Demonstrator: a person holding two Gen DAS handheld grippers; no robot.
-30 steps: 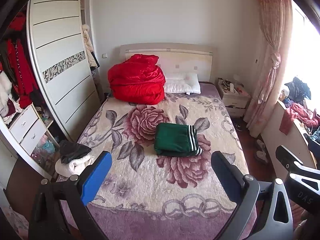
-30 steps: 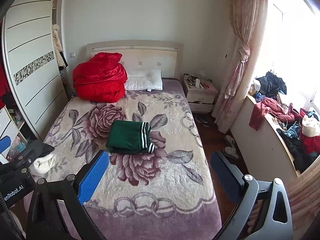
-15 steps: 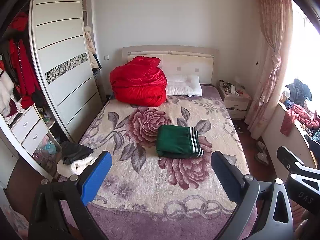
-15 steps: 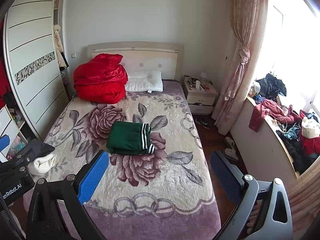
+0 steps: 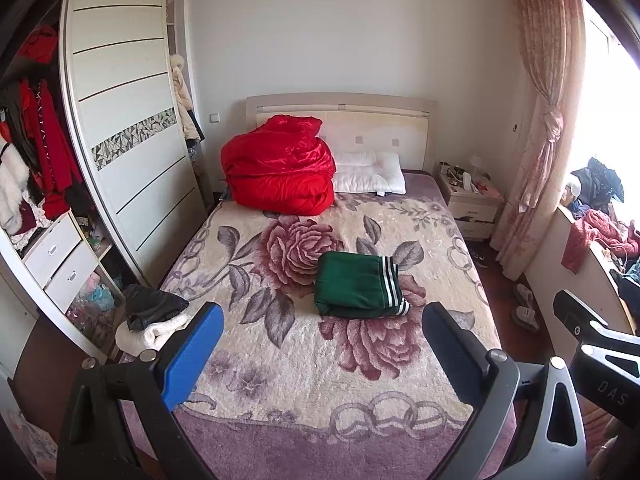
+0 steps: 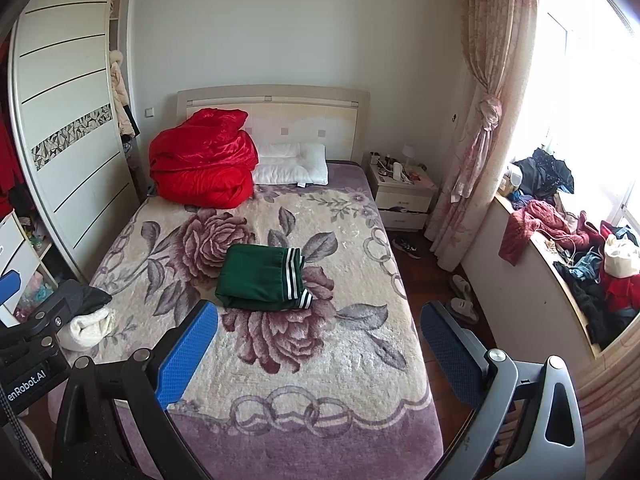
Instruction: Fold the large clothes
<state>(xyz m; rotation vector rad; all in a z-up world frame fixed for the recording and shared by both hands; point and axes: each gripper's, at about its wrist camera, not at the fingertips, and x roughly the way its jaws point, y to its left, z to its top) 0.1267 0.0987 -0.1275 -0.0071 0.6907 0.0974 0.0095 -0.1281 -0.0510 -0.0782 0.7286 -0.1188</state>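
My left black plastic two-finger claw (image 5: pixel 320 344) and its right twin (image 6: pixel 318 342) wear blue textured pads (image 5: pixel 191 354), silver screws, white lettering.

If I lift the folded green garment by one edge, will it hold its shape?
Probably not. The green garment is soft layered fabric, so the fold would likely sag open. It looks light. The plush bedspread may drag on it if pushed.

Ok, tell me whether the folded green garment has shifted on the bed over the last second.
No. The folded green garment lies on the same rose of the floral blanket; only the cameras drifted slightly.
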